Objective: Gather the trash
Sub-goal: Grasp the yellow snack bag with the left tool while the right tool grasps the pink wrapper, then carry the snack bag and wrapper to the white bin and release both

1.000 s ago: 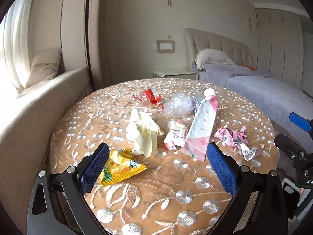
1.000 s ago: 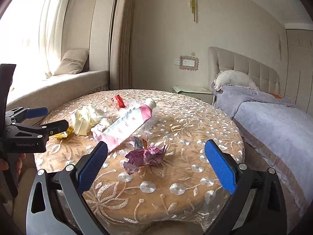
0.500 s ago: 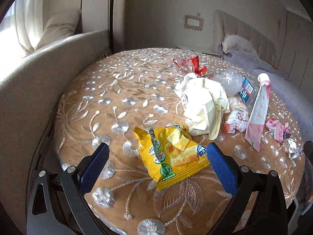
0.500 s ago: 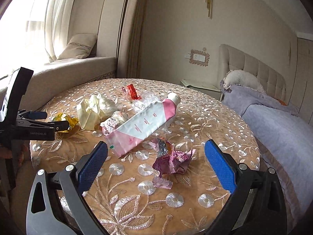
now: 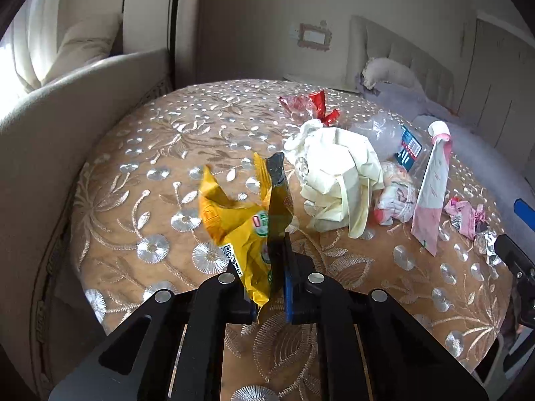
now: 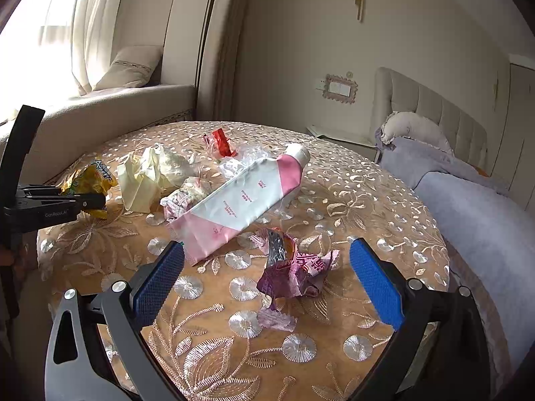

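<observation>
My left gripper (image 5: 270,287) is shut on a yellow snack wrapper (image 5: 240,220), which stands crumpled between the blue pads above the round embroidered table (image 5: 167,153). The wrapper also shows in the right wrist view (image 6: 88,180) beside the left gripper (image 6: 83,202). My right gripper (image 6: 267,280) is open and empty, its pads either side of a crumpled purple wrapper (image 6: 291,270) on the table. A pink and white tube (image 6: 244,200), a pale yellow glove (image 5: 337,173), a red wrapper (image 5: 311,105), clear plastic (image 5: 388,133) and a crumpled pink and white wrapper (image 5: 394,197) lie farther on.
A beige window seat with a cushion (image 5: 80,53) runs along the table's left side. A bed with grey cover (image 6: 468,207) stands to the right, a nightstand (image 6: 341,133) behind the table. The right gripper's tip shows at the left wrist view's right edge (image 5: 515,257).
My left gripper moved onto the yellow wrapper, shut on it and lifted it upright. My right gripper moved closer over the purple wrapper and stays open.
</observation>
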A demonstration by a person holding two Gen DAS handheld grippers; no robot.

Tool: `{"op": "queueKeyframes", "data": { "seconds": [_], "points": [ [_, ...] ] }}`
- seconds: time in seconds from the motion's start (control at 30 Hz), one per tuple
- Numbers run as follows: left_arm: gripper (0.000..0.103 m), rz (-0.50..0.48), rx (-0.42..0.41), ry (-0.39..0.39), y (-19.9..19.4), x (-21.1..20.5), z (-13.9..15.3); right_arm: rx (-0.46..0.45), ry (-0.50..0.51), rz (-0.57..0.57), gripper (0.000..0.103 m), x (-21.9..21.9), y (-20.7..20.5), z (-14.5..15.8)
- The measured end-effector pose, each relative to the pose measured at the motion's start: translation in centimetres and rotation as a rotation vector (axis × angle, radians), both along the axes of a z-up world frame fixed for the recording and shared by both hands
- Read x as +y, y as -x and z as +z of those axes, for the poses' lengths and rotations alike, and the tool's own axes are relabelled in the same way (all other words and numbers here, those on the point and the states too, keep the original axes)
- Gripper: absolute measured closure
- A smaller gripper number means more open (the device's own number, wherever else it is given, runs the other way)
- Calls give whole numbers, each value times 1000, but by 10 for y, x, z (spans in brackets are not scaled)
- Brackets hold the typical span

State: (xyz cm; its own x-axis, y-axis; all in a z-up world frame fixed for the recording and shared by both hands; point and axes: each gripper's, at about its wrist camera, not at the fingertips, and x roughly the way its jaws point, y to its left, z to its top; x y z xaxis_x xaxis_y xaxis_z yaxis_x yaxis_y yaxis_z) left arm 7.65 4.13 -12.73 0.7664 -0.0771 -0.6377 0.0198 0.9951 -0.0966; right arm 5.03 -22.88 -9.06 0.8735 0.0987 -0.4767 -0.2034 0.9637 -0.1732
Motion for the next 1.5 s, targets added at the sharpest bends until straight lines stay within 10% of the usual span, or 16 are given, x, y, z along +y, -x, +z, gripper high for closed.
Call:
{"op": "queueKeyframes", "data": {
  "seconds": [1.0,1.17,1.5],
  "points": [
    [93,-246,-151,-28,30,-90,51,143,-71,-50,6,-21,-42,-19],
    [93,-273,-140,-38,30,-104,50,224,-84,-43,62,-26,-47,-30],
    [93,-338,-164,-62,40,-138,58,45,-124,-78,75,-53,7,6]
  ]
}}
